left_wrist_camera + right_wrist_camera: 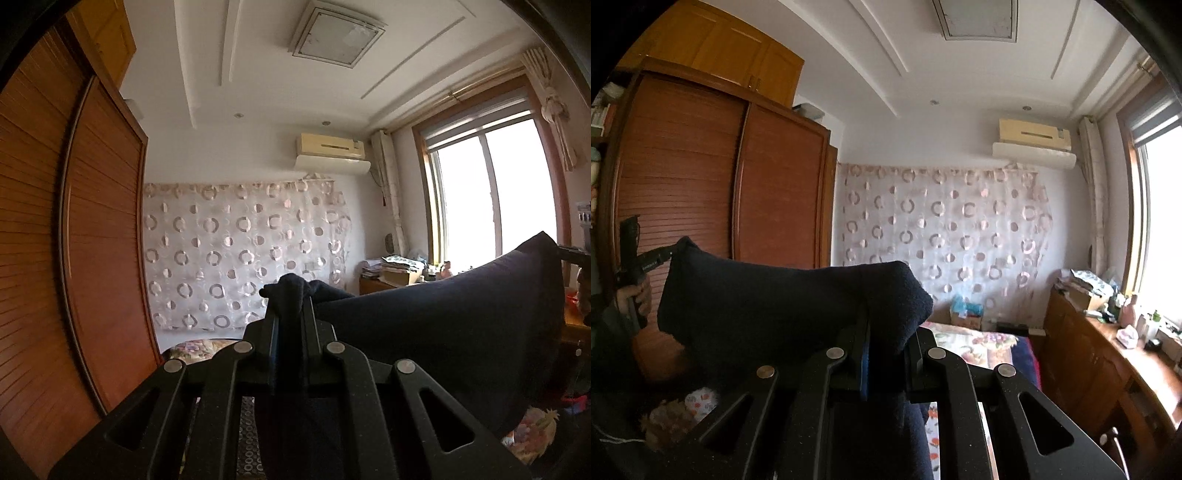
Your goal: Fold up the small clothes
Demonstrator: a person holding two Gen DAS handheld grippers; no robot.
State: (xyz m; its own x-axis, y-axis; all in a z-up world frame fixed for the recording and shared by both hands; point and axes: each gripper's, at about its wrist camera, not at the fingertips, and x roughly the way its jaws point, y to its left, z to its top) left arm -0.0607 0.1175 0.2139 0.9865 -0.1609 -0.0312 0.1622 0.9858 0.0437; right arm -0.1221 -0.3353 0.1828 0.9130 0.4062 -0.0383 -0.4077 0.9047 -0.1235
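Two claws, left claw [291, 295] and right claw [886, 325], each clenched on dark garment [443, 325] stretched between them

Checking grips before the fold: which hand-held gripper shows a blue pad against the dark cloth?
The right hand-held gripper: a blue pad strip shows beside the dark garment it clamps. The left hand-held gripper pinches the garment's other end, with only black fingers visible.
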